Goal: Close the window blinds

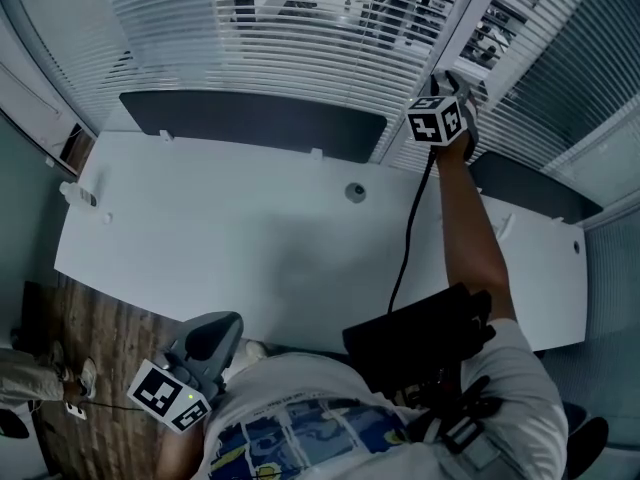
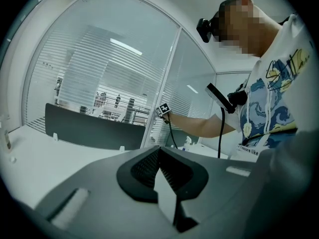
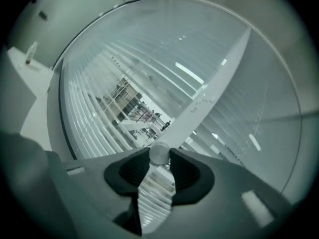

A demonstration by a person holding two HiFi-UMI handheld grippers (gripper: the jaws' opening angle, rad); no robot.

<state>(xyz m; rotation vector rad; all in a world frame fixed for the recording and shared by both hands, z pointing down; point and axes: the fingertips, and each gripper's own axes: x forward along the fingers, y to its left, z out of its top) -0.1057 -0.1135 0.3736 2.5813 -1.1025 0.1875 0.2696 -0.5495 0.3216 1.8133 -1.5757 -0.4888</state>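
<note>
White slatted window blinds (image 1: 300, 28) hang behind the desk; their slats stand partly open, and the room beyond shows through them. My right gripper (image 1: 447, 80) is raised at arm's length to the blinds beside the white window post (image 1: 470, 28). In the right gripper view its jaw tips (image 3: 159, 156) sit on both sides of a round white wand end (image 3: 159, 152). My left gripper (image 1: 222, 326) hangs low at my left side, off the desk's front edge. In the left gripper view its jaws (image 2: 159, 148) meet at the tips with nothing between them.
A white desk (image 1: 250, 238) with a round cable grommet (image 1: 355, 192) stands between me and the window, with a dark screen panel (image 1: 250, 118) along its back. A black cable (image 1: 405, 258) runs down from the right gripper. Wooden floor (image 1: 100, 348) lies at the left.
</note>
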